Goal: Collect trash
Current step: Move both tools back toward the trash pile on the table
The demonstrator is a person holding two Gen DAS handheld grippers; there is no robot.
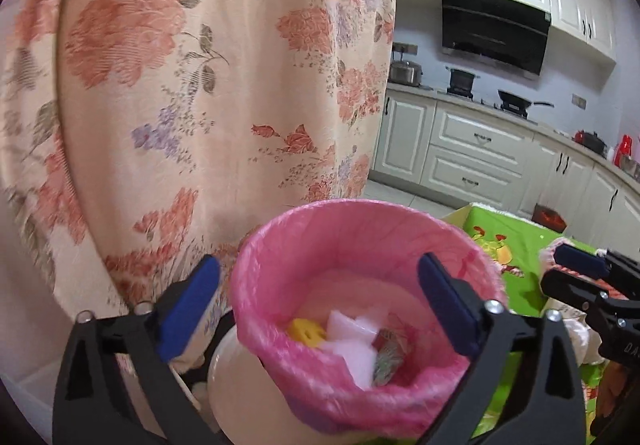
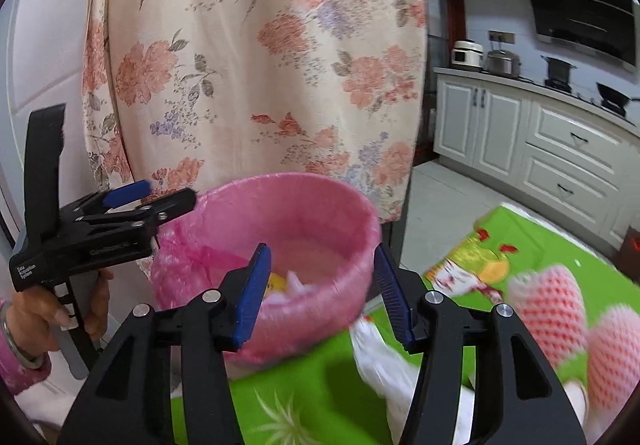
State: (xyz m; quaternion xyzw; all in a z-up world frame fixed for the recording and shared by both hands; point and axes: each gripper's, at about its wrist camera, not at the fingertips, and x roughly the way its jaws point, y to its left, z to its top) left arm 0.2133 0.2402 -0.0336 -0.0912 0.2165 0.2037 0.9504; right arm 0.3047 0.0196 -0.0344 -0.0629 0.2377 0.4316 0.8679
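My left gripper (image 1: pixel 320 305) gapes wide with nothing between its jaws, hanging over the pink-lined trash bin (image 1: pixel 400 229), a spot suited to dropping scraps. Inside, at six o'clock, lie a yellow piece (image 1: pixel 306 331) and white foam bits (image 1: pixel 352 337). My right gripper (image 2: pixel 318 293) is parted and empty too, bin at twelve o'clock; pink foam fruit nets (image 2: pixel 548 305) wait at three o'clock on the green tablecloth (image 2: pixel 560 241).
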